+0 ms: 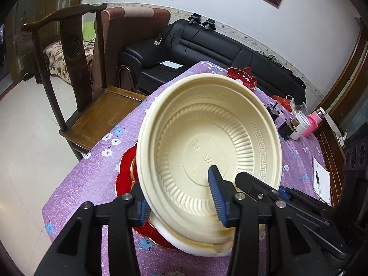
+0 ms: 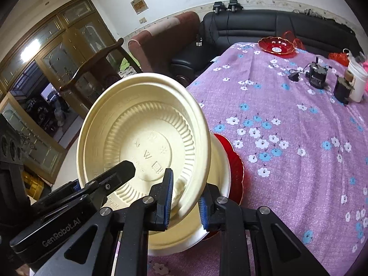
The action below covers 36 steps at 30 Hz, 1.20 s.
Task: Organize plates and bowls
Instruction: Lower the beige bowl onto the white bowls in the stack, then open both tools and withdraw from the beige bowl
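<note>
A purple flowered tablecloth (image 2: 287, 138) spreads ahead of both grippers. On it, just below the fingers, a red plate (image 1: 123, 174) carries a cream bowl (image 2: 207, 227). A second cream bowl (image 1: 207, 142) is tilted above that one, held from two sides: the left gripper (image 1: 181, 204) is clamped on its near wall, and the right gripper (image 2: 185, 203) is clamped on its rim. Far ahead sits a red dish (image 2: 277, 43).

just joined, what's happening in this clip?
A person with two handheld claws is sorting dishes. Both the left claw and the right claw grip the rim of a tilted cream bowl, one finger inside and one outside. It sits partly above another cream bowl on a red plate, on the purple tablecloth.
</note>
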Each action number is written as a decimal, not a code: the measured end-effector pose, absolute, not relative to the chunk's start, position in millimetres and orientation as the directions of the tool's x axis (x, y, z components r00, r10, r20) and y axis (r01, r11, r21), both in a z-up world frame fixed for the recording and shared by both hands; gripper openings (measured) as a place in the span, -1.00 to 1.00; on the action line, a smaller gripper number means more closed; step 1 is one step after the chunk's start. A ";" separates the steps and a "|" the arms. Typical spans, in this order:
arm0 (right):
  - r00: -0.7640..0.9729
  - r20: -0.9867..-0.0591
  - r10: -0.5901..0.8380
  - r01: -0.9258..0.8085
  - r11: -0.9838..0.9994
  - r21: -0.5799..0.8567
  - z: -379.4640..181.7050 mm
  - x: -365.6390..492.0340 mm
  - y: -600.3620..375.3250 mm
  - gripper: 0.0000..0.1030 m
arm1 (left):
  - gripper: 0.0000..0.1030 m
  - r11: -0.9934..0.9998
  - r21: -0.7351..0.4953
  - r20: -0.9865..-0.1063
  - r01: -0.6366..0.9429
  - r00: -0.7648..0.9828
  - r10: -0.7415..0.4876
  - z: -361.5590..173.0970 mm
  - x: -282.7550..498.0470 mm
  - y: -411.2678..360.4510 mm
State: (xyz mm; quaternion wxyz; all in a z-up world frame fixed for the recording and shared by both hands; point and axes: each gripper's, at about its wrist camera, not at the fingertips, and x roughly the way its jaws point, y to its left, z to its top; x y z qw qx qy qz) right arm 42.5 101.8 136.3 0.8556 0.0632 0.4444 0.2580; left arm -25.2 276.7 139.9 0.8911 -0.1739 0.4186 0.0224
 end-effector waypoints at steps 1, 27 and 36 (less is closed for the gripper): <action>0.476 -0.727 0.495 -0.387 0.860 0.333 136.7 42.2 102.2 -0.55 | -0.11 0.939 -0.292 -0.754 -0.183 0.647 -0.109 140.1 -25.5 277.3; 0.641 -0.621 0.451 -0.366 0.891 0.269 159.4 22.5 95.8 0.22 | 0.57 0.917 -0.305 -0.554 -0.256 0.831 0.047 191.5 -97.5 309.3; 0.746 -0.504 0.435 -0.337 0.900 0.277 176.5 -10.6 68.9 0.35 | 0.84 0.904 -0.152 -0.400 -0.401 0.861 0.315 200.8 -137.8 287.9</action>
